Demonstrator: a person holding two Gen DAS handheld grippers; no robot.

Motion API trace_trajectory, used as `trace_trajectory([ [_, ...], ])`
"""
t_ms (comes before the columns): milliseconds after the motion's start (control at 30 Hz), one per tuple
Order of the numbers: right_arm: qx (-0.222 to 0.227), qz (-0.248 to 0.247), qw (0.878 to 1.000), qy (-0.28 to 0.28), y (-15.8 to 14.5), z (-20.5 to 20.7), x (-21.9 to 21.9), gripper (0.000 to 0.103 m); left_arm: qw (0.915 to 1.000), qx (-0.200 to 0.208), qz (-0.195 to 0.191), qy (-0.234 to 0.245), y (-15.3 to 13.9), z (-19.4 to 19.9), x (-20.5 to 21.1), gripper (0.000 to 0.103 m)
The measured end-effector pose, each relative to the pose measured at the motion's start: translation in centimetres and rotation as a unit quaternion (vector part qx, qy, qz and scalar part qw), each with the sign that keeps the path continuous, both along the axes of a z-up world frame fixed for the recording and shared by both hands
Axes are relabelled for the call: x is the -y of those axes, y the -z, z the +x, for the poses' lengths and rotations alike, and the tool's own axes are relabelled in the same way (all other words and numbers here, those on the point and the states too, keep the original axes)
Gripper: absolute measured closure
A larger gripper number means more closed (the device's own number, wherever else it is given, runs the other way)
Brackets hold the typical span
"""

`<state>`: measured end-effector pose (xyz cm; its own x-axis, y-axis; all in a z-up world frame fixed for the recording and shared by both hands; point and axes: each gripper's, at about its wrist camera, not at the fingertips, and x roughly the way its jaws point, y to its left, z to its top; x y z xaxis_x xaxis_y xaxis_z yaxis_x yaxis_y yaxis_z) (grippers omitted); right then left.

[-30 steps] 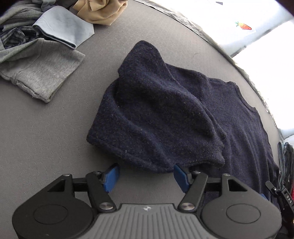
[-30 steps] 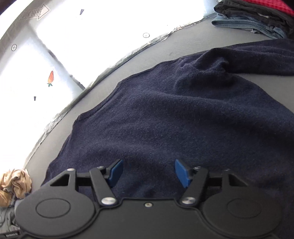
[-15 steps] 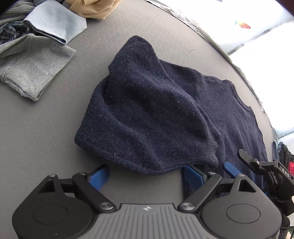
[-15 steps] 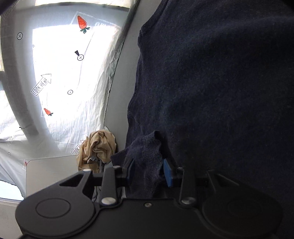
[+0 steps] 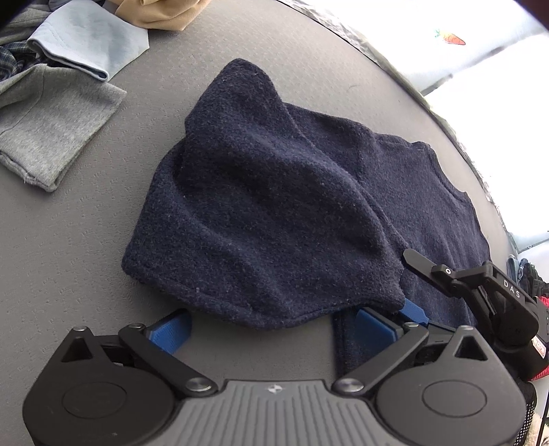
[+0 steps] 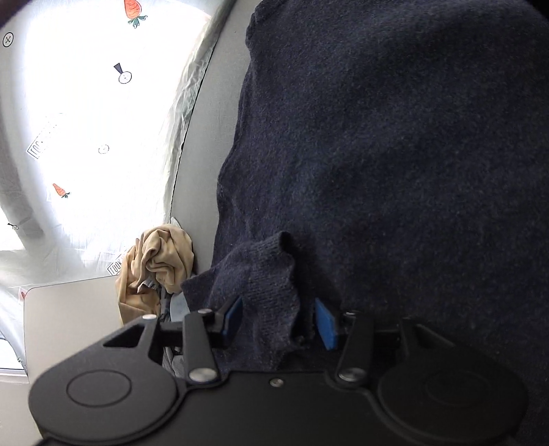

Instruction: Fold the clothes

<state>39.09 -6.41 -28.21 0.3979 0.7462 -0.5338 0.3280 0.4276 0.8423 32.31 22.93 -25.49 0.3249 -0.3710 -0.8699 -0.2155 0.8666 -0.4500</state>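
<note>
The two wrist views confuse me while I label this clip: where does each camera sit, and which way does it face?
Left wrist: on the left gripper, looking steeply down at the folded navy knit sweater on the grey table; its wide-open jaws and the right gripper show.
Right wrist: on the right gripper, aimed across the sweater toward the crumpled tan garment; a sweater fold lies between its blue pads.
Shared: the sweater, tan garment and table.
</note>
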Motion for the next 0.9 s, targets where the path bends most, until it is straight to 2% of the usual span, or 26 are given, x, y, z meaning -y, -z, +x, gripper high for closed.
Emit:
trace_trajectory([
  [133,0.014,-0.021,1.000,-0.019,-0.3,0.1,-0.8,0.089,1.0000,0.001,0.002,0.004,0.1,0.1,0.2,0.000],
  [167,0.023,-0.021,0.999,-0.019,-0.5,0.0,-0.8,0.091,1.0000,0.002,0.003,0.004,0.2,0.0,0.2,0.000],
  [333,0.060,-0.016,0.998,-0.002,-1.9,-0.7,-0.2,0.093,0.9998,0.007,0.018,0.002,0.0,-0.2,0.8,0.000],
  [533,0.114,-0.029,0.993,0.019,-4.3,-0.7,2.4,0.094,0.9974,0.026,0.068,-0.005,-1.4,-1.9,2.4,0.001],
  [733,0.122,-0.030,0.991,0.054,-5.7,0.0,7.5,0.094,0.9960,0.027,0.077,-0.036,-2.4,-4.4,4.8,0.001],
  [900,0.120,-0.037,0.989,0.074,-6.5,0.0,14.2,0.094,0.9942,0.020,0.080,-0.070,-2.7,-6.6,7.8,0.001],
])
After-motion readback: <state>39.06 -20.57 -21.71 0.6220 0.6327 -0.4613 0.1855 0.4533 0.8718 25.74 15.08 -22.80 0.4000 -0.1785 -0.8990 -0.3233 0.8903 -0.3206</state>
